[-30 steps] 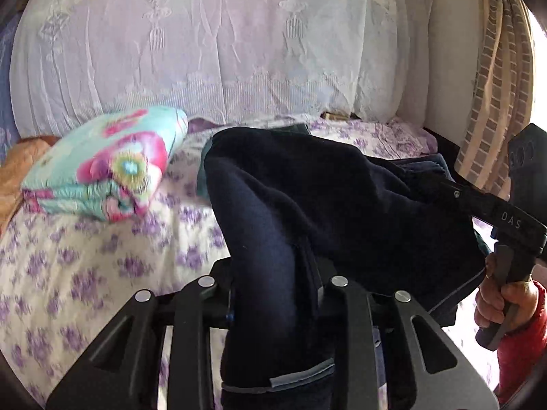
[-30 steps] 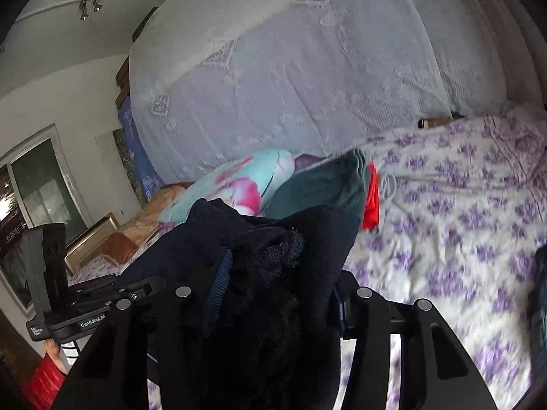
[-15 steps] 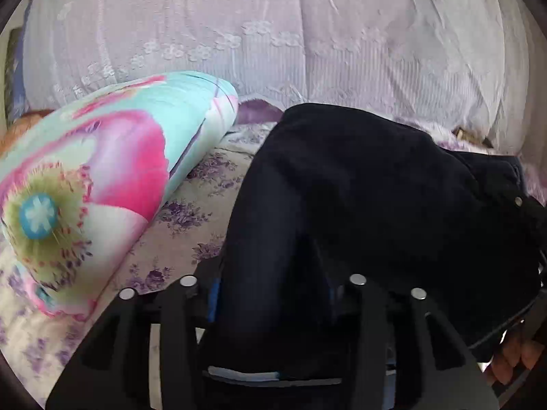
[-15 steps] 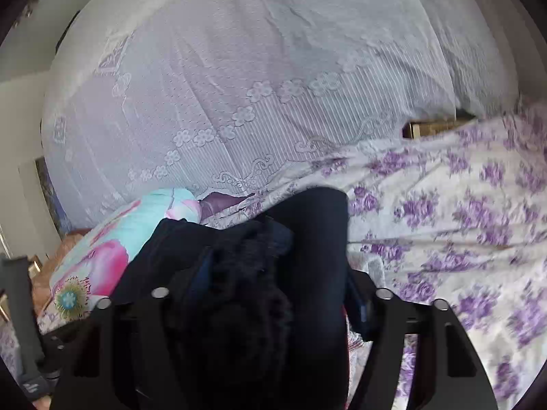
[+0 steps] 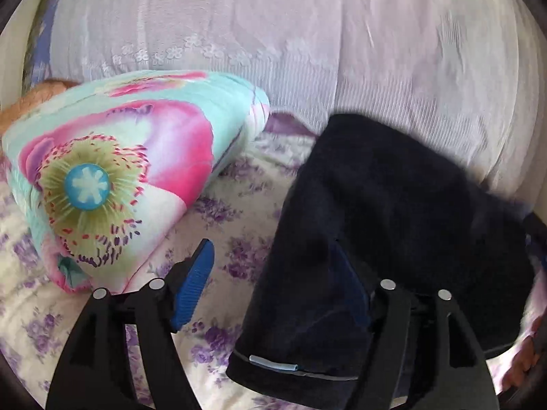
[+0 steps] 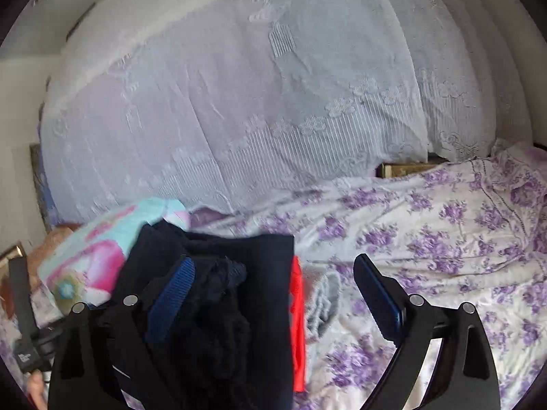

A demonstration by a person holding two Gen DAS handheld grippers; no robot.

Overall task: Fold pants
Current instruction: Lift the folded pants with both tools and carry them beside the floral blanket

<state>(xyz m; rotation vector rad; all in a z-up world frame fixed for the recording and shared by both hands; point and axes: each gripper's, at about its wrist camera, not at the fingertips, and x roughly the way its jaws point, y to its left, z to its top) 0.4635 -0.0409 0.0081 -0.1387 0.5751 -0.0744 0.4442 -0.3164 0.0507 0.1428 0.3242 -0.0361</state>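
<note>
The folded dark navy pants [image 5: 393, 205] lie on the flowered bed sheet [image 5: 239, 239], near the lace-covered backrest. The jaws of my left gripper [image 5: 273, 266] are opening. Its blue left pad [image 5: 195, 283] stands clear of the cloth, while the pants' edge still drapes over its right finger. In the right wrist view the pants [image 6: 259, 307] sit on a stack of clothes. My right gripper [image 6: 273, 263] stands wide open around them: the cloth bunches against the left pad [image 6: 171, 304], and the right finger [image 6: 379, 300] is free.
A folded flower-print blanket [image 5: 112, 177] lies left of the pants. A red garment [image 6: 297, 307] and a grey one [image 6: 324, 297] peek out beneath them. The lace-covered backrest [image 6: 239, 102] closes off the far side. Bare sheet [image 6: 444, 239] stretches to the right.
Both grippers carried the pants forward and down onto the bed beside the blanket. Both sets of jaws, shut on the cloth before, have spread and let go.
</note>
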